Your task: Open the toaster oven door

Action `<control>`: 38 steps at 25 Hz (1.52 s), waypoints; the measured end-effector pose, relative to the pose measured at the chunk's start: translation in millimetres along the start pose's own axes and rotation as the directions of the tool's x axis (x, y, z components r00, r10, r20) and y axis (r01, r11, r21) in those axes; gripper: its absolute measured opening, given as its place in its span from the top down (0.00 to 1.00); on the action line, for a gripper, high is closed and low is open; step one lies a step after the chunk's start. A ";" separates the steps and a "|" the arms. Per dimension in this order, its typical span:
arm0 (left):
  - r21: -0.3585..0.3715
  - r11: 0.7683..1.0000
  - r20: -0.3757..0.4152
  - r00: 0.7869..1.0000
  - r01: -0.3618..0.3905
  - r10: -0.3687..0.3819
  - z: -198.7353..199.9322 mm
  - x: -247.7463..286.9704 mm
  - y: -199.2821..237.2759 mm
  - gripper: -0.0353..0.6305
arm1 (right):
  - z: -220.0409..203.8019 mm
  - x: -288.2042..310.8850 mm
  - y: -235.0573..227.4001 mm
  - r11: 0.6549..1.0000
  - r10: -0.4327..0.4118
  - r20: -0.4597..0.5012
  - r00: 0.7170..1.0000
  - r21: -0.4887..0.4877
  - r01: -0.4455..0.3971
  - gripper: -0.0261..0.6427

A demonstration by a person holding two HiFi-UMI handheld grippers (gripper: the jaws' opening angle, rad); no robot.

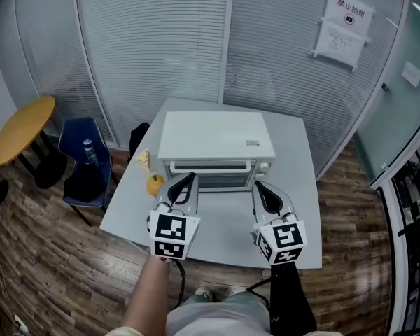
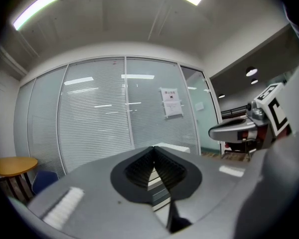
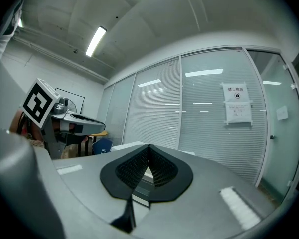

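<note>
A glass partition with white blinds (image 1: 154, 40) closes the room behind, and before it stands a grey table (image 1: 297, 208). The white toaster oven (image 1: 215, 136) sits in the back half of this table, with its front turned to the person. Its door (image 1: 210, 176) is shut and upright. I cannot clearly make out the handle, but a pale bar along the top edge of the door may be it. Left of the table is a blue chair (image 1: 84, 161) that holds a bottle (image 1: 89, 150). The left gripper (image 1: 186, 182) and the right gripper (image 1: 262, 187) hover side by side just in front of the door, well apart from each other, and neither touches it. In each gripper view the two jaws are closed with the tips together, and nothing is between them; only the oven shows through the gap lower down. Near the left gripper a small yellow-orange fruit (image 1: 155, 184) lies on the table, and beside the oven a pale wedge (image 1: 143, 159) that I cannot identify. In my judgement the task is at the approach step and the door is not yet opened. The next move calls for one gripper to spread its jaws, close on the top edge or handle, and pull down and toward the person.
</note>
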State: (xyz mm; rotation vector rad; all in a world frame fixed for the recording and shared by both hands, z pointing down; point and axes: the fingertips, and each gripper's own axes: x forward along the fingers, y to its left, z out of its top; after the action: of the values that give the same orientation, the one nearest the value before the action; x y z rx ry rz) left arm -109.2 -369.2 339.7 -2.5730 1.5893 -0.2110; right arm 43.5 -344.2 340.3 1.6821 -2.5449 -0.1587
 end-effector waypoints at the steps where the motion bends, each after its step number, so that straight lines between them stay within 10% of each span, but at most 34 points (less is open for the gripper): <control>1: -0.002 1.000 -0.003 1.000 0.002 -0.002 -3.3 3.6 3.5 0.86 | -2.9 4.9 1.2 1.000 0.000 -0.006 1.000 -0.001 0.000 0.96; 38: -0.119 0.993 -0.261 0.965 -0.027 -0.005 -127.4 109.8 34.5 0.86 | -103.3 142.7 -16.1 0.991 0.131 -0.240 0.962 0.040 -0.125 0.96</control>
State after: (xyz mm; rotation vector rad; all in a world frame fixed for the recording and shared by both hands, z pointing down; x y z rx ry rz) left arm -113.3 -485.4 466.0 -2.7220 1.7516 -0.4865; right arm 15.7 -485.7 442.7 1.4383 -2.4691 0.0832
